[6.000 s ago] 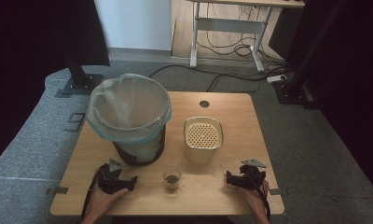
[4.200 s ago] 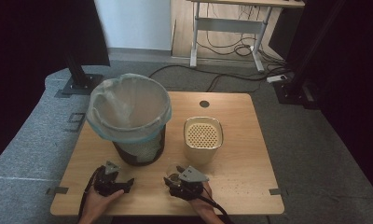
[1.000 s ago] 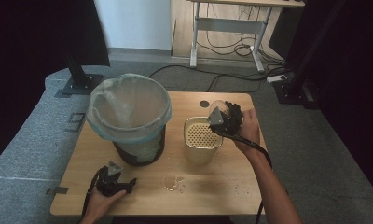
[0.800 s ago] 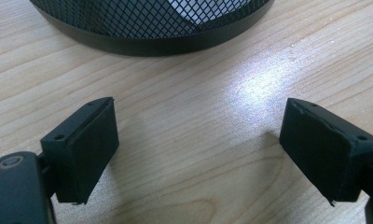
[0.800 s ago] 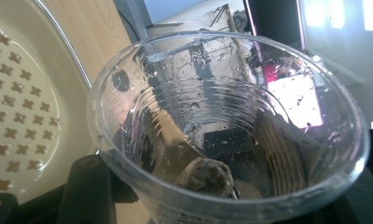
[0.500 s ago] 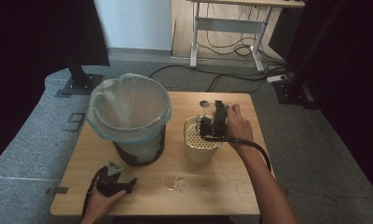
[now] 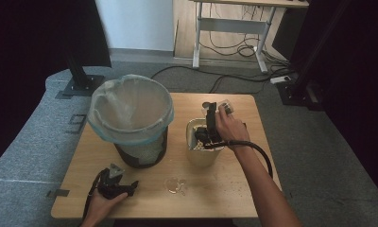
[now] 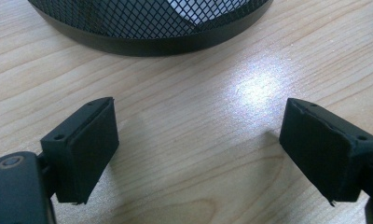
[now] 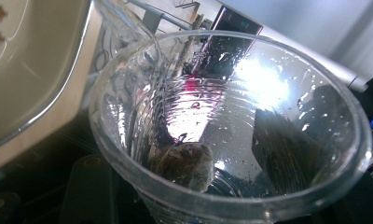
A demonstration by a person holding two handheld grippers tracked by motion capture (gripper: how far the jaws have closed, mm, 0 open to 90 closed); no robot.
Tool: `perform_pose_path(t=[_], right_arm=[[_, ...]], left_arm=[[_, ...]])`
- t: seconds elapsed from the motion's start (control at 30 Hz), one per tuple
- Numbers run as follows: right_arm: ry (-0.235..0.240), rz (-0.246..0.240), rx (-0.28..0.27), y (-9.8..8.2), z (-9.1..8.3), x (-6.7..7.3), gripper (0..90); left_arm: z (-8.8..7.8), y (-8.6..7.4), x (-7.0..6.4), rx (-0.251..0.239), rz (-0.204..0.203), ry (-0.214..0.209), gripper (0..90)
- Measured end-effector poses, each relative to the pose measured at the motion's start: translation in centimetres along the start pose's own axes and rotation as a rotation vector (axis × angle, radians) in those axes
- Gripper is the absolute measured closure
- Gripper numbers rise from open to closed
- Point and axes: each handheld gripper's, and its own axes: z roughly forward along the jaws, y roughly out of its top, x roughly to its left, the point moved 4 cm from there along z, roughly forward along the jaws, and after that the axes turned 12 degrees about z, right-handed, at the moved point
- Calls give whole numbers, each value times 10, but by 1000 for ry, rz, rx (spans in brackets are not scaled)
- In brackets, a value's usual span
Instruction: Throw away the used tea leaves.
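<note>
My right gripper (image 7: 204, 134) is shut on a clear plastic cup (image 9: 231, 126), whose wet inside faces the right gripper view. A damp brown tea bag (image 9: 182, 163) lies against the cup's lower wall, near the rim. One black jaw shows through the cup's right side. The cup is tipped over the cream container (image 7: 203, 149) with its perforated insert; the container's rim (image 9: 31, 93) runs along the left of the right gripper view. My left gripper (image 7: 129, 185) rests on the table's front left, open with nothing between its pads (image 8: 86, 144).
A black mesh waste bin (image 7: 133, 120) with a pale liner stands at the table's left; its base (image 8: 152, 28) lies just ahead of the left jaws. A small wet patch (image 7: 176, 184) marks the wood near the front edge. A desk frame and cables lie on the floor beyond.
The right hand has carried the cup from behind the cream container down and leftward over its opening. The left hand has stayed put.
</note>
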Motion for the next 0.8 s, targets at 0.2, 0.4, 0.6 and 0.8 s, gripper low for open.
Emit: perform_pose_path(t=[0.2,0.4,0.6,0.8], right_arm=[[-24,-100,1,5,0,5,394],[-58,-175,-10,9,0,6,423],[-97,-296,-21,12,-3,-1,453],[-117,-365,-20,11,-4,-3,465]], left_arm=[[0,0,0,0,1,-1,110],[0,0,0,1,1,-1,110],[0,0,0,-1,-1,0,108],[0,0,0,-1,-2,1,108]])
